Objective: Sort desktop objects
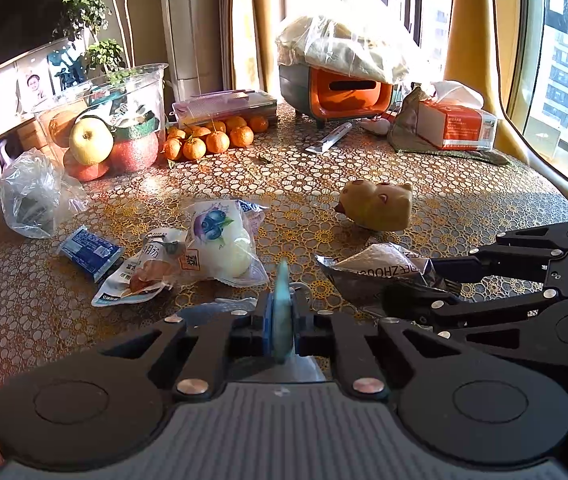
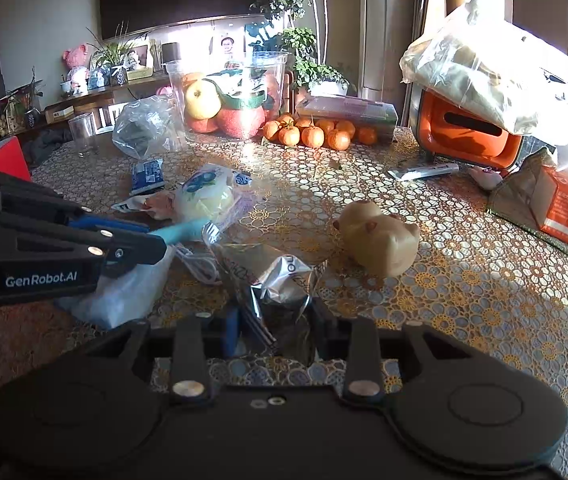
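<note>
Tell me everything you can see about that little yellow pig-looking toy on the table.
The pig toy is a small, rounded figure in tan-yellow, smooth and matte like soft plastic or rubber. It has a reddish snout at its left end and small ears with darker markings on top. It rests on the patterned tablecloth, half in sunlight, casting a shadow. Nothing touches it: the crumpled silver foil packet lies nearer the cameras, apart from it, and neither gripper is near it. Its underside is hidden.
</note>
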Demonstrator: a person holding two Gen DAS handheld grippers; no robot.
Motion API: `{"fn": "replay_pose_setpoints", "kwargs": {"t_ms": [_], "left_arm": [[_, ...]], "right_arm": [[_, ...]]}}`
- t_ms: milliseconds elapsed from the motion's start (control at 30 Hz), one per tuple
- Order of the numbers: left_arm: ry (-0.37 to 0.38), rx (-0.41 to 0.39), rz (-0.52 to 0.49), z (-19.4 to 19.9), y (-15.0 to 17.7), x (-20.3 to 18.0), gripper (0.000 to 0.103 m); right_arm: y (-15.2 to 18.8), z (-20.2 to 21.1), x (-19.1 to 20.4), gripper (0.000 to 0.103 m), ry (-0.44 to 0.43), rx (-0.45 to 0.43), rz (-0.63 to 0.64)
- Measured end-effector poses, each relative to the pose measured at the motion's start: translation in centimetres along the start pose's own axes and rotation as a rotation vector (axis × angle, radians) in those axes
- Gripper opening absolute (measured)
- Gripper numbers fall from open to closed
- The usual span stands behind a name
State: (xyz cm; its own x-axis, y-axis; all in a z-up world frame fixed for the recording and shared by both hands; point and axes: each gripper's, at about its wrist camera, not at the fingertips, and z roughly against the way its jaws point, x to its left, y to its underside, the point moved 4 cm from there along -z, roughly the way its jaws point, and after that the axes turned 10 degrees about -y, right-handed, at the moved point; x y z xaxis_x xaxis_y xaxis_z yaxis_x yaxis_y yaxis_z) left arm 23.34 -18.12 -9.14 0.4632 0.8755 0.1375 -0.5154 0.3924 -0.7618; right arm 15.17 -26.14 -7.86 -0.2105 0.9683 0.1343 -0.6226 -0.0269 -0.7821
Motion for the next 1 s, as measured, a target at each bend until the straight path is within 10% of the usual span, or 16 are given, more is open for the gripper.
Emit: {"fn": "replay_pose_setpoints", "kwargs": {"t_ms": [1000], "left_arm": [[0.065, 0.003, 0.1, 5.7, 1.7, 0.7, 0.008]], "right_arm": [[0.7, 4.2, 1.3, 0.035, -0.019, -0.005, -0.019]]}}
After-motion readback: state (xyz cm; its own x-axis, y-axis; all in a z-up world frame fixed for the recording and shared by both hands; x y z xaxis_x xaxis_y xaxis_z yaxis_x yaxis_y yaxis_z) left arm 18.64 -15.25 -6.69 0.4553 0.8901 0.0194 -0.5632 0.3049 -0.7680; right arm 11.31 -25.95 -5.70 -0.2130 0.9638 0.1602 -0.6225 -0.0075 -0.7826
